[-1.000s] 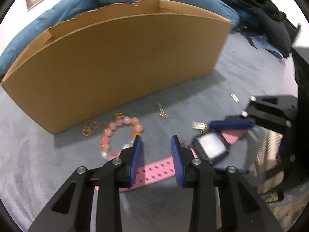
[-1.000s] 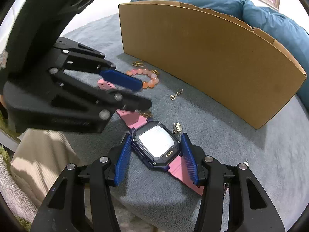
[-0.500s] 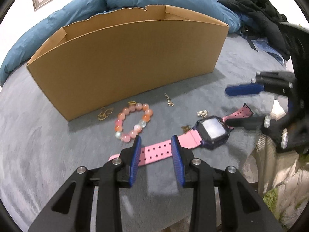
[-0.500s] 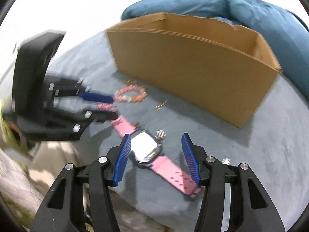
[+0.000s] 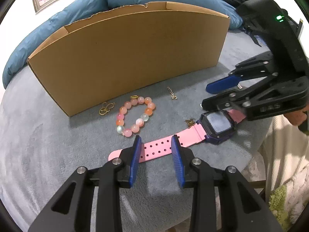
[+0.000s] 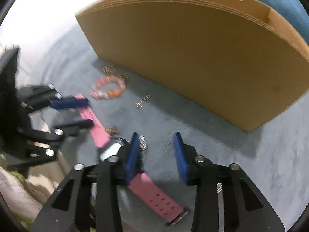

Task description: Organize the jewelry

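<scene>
Jewelry — one bead bracelet (image 5: 135,117), one pink watch (image 5: 217,124), one cardboard box (image 5: 127,58).

Left wrist view: close, steep down over grey cover (image 5: 48,154), facing box (image 5: 125,58). Right wrist view: same tilt, blurred, from opposite side. Shared: box (image 6: 202,58), watch (image 5: 218,123) (image 6: 112,150), bracelet (image 5: 135,116) (image 6: 108,87).

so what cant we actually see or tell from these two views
- Inside of the cardboard box: both views, hidden by its tall front wall.
- Watch face: right wrist view, motion-blurred and partly behind the right gripper.
- Small gold pieces: left wrist view, too small to identify.
</scene>
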